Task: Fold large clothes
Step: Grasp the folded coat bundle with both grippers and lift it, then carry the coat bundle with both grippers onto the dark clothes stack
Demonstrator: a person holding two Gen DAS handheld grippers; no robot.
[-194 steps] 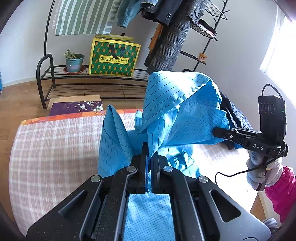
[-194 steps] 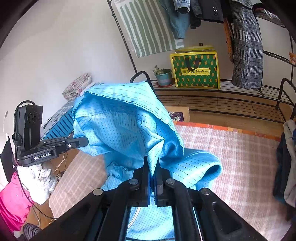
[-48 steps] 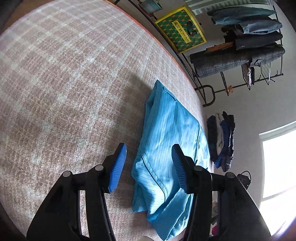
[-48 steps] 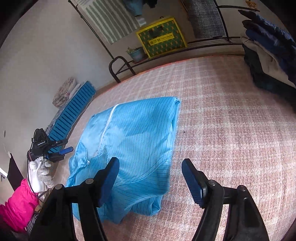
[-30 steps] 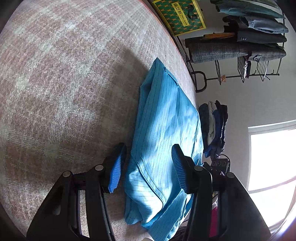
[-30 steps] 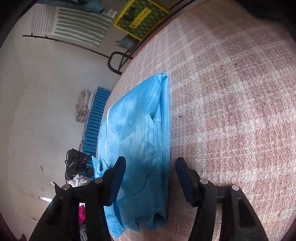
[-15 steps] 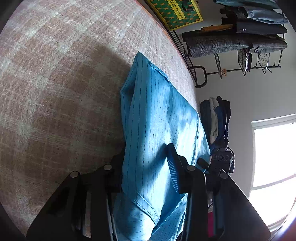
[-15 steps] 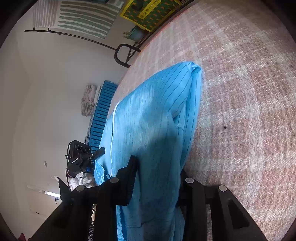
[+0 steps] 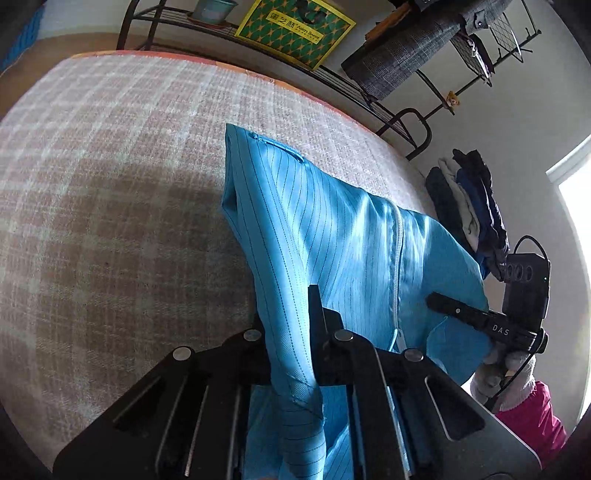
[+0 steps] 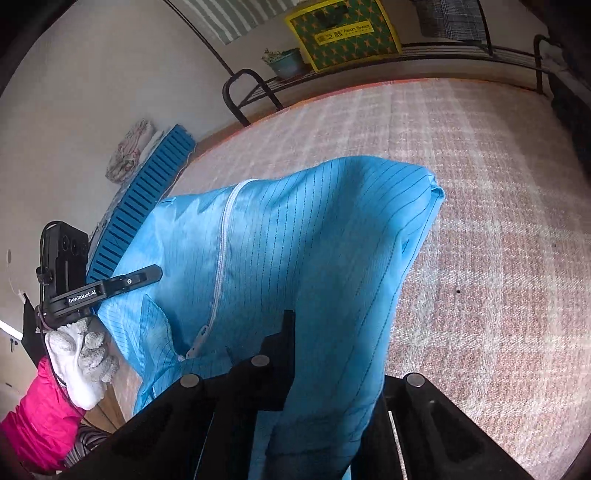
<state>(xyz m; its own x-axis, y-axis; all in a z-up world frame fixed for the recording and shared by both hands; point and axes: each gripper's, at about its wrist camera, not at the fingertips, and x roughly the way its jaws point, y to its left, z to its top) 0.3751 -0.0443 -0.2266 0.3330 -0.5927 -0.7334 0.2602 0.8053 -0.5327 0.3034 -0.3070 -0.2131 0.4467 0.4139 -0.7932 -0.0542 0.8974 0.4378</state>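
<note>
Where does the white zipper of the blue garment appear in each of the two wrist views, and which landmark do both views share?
Left wrist view: the zipper runs down right of centre on the blue garment.
Right wrist view: the zipper runs down left of centre.
Shared landmark: the green and yellow bag on the rack.

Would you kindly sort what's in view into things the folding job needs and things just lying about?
Job: blue garment, left claw, right claw, plaid mat.

Lying about: yellow-green bag, potted plant, dark clothes pile, blue slatted panel.
</note>
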